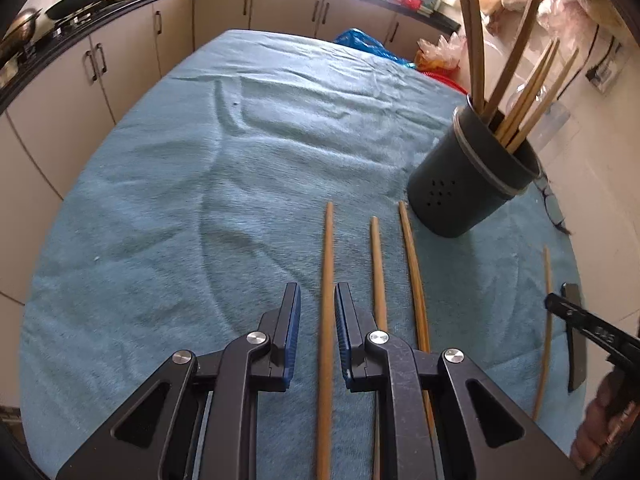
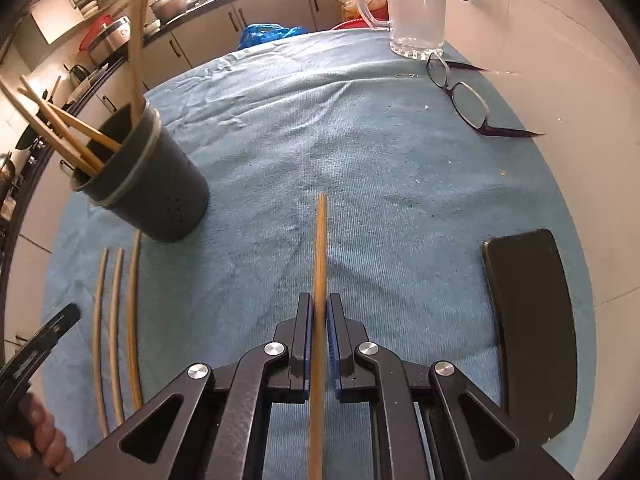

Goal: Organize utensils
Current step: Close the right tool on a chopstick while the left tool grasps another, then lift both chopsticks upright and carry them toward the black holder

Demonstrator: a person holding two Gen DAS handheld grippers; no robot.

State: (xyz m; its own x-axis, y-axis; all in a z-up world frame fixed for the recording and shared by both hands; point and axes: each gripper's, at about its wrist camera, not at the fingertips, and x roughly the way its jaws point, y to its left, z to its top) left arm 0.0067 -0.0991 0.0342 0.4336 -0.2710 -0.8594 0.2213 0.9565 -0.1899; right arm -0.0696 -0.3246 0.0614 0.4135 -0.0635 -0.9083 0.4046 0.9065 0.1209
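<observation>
Right wrist: right tool clamped on chopstick; left tool apart, straddling another chopstick; lift level, tip into holder.

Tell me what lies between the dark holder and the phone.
Right wrist view: between the holder and phone, bare blue cloth and one chopstick, gripped by the right gripper.

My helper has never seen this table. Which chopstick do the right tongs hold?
Find the dark holder on the blue towel. Three chopsticks lie together beside it. The held chopstick lies alone, nearer the black phone, between the right tongs.
</observation>
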